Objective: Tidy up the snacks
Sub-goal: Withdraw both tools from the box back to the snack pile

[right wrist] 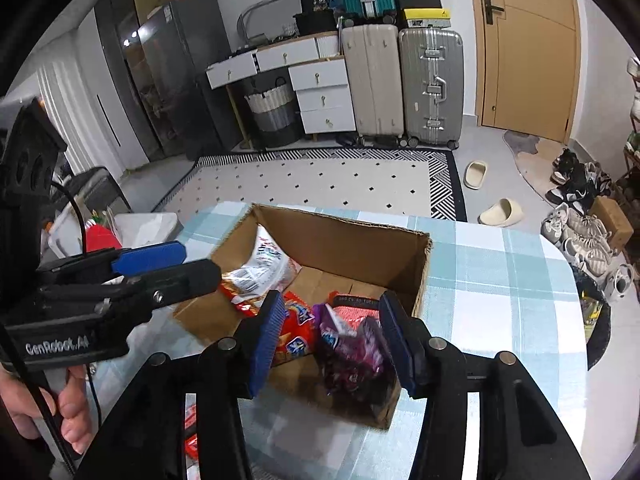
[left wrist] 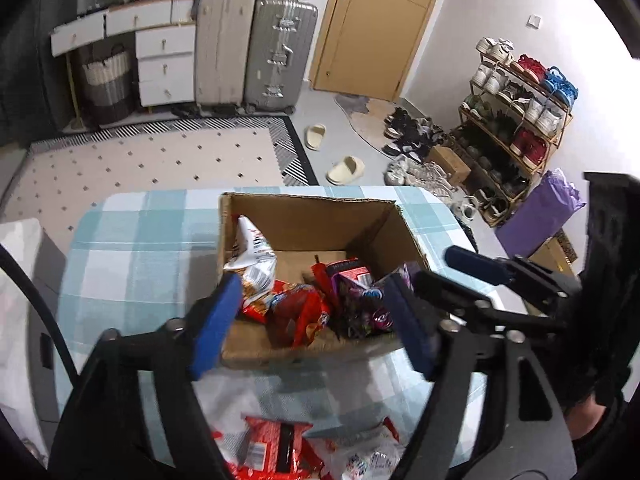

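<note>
An open cardboard box (left wrist: 320,216) (right wrist: 352,236) stands on the checked table and holds several snack packs: a white pack (left wrist: 252,252) (right wrist: 268,260), red packs (left wrist: 296,312) (right wrist: 296,332) and a purple pack (left wrist: 360,300) (right wrist: 352,356). My left gripper (left wrist: 312,316) is open and empty above the box's near edge. My right gripper (right wrist: 332,340) is open and empty above the purple pack; it also shows in the left wrist view (left wrist: 476,264). More red snack packs (left wrist: 276,448) lie on the table in front of the box.
The table has a blue-and-white checked cloth (left wrist: 140,248) (right wrist: 492,280). Beyond it are a patterned rug (right wrist: 320,180), suitcases (left wrist: 248,48), slippers (left wrist: 344,170) and a shoe rack (left wrist: 516,120). A purple bag (left wrist: 536,216) stands at the right.
</note>
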Tool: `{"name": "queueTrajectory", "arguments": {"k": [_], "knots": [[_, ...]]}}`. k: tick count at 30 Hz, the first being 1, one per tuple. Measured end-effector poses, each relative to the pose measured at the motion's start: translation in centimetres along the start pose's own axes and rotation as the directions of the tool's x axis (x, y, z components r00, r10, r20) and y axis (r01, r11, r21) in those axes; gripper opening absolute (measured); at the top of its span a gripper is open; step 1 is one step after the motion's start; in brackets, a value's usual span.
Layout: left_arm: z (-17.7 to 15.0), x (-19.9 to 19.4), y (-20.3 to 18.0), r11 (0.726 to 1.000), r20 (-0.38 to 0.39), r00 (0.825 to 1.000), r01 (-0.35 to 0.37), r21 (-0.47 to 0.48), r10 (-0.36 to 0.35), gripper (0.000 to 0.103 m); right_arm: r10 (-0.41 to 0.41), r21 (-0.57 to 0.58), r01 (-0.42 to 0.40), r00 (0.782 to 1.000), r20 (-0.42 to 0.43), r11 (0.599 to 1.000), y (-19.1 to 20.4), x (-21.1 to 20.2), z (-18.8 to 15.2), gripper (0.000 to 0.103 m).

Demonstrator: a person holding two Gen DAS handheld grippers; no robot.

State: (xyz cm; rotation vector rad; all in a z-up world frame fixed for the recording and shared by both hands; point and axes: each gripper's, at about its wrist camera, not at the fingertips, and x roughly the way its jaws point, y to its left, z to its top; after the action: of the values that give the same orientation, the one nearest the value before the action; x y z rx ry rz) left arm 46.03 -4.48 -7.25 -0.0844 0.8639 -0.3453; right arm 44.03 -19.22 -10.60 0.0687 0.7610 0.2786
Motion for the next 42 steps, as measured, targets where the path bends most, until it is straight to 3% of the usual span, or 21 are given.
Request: {"name": "queueTrajectory", "arguments": {"k": [5,10,13,16,19,22,32,35,38,42], "knots": [[-1.5,-4.2,-0.9,1.0,0.045,0.999,0.001,-0.021,0.0,0.079,0.004,-0.001,-0.004,0.996,0.094,1.0,0.9,-4.9,-1.5,0.054],[-3.9,-8.4,-1.9,1.0,0.102,0.995,0.002,0.0,-0.001,0.082,-0.02,0.008,0.019,0.973,0.229,1.0,1.3,-10.9,-4.6,0.084],[-5.7,-11.0,-3.4,0.998,0.147,0.988,-0.048,0.045,0.041,0.084,-0.033,0.032,0.025,0.957,0.287,0.999,1.0,-13.6,-6.8,0.086],[-7.6,-13.8,-4.7,0.997,0.186,0.982,-0.046,0.065,0.034,0.089,-0.027,0.056,0.01,0.95,0.311,0.998,0.8,-15.7,-8.9,0.086],[-10.0,-16.2,-5.5,0.997,0.221,0.975,-0.028,0.068,0.013,0.1,-0.023,0.057,0.004,0.939,0.342,0.998,1.3,-17.8,-10.8,0.087],[-12.6,-18.5,-5.8,0.997,0.264,0.964,-0.042,0.063,0.024,0.102,-0.023,0.047,0.005,0.925,0.379,0.999,1.9,-20.0,-13.0,0.093],[-20.5,-22.8,-5.5,0.996,0.307,0.949,-0.082,0.022,0.072,0.102,-0.017,0.026,0.006,0.903,0.429,1.0,4.1,-23.6,-20.4,0.102],[-22.5,-22.7,-4.7,0.995,0.317,0.944,-0.096,0.009,0.088,0.102,-0.02,0.005,0.02,0.913,0.408,1.0,4.6,-23.2,-22.0,0.102],[-24.9,-22.7,-4.5,0.99,0.362,0.924,-0.14,0.019,0.123,0.102,-0.023,-0.011,0.03,0.926,0.377,0.999,4.9,-22.4,-23.5,0.102],[-26.7,-21.0,-4.7,0.983,0.362,0.921,-0.177,0.057,0.145,0.102,-0.026,-0.016,0.034,0.937,0.348,0.999,5.2,-21.0,-25.0,0.102]]}}
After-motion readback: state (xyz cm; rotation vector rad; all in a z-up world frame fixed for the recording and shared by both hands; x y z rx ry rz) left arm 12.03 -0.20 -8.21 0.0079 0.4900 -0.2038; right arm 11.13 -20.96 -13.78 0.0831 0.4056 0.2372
